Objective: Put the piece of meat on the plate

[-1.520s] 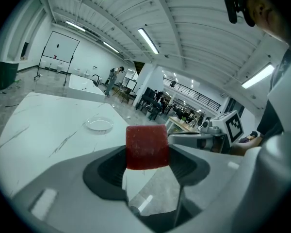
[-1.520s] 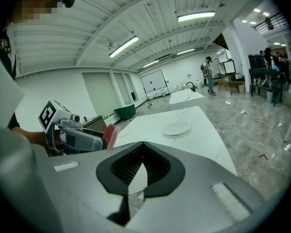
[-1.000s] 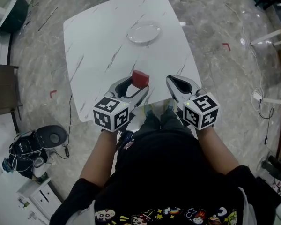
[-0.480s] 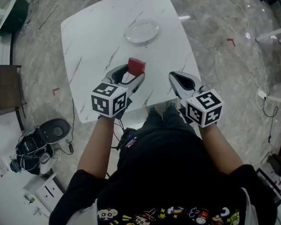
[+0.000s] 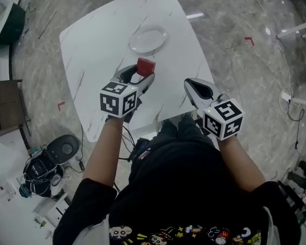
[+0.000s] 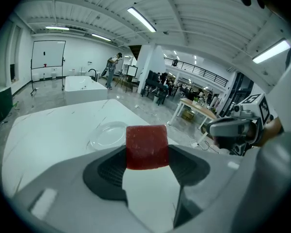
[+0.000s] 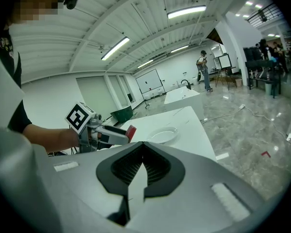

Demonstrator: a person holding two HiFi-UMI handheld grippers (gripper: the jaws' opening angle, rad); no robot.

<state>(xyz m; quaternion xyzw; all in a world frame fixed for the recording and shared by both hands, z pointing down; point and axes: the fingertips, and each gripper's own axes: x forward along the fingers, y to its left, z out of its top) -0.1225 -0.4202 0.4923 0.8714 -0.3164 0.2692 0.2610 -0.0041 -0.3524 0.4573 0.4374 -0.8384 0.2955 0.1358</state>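
Left gripper (image 5: 141, 75) has moved up over the white marble-veined table (image 5: 92, 50) since a second ago, closing on the round white ceramic plate (image 5: 148, 39). Its jaws clamp the red cube of meat (image 5: 146, 65), which is airborne, short of the plate. Right gripper (image 5: 193, 84) is closed on nothing, off the table's near edge. Risk: tip-only grip, so a tilt or early release would likely drop the meat short.

Inventory by count.
Desk (image 5: 102, 50): one, white with dark veining.
Plate (image 5: 148, 39): one, white, round.
Piece of meat (image 5: 146, 65): one, red block.
Tongs: two units, the left tongs (image 5: 144, 73) and the right tongs (image 5: 190, 84).
Marker cubes (image 5: 119, 100): two, one on each unit.
Forearms (image 5: 104, 152): two, one behind each unit.
Red tape corners (image 5: 249, 41): two, on the floor (image 5: 234, 14).
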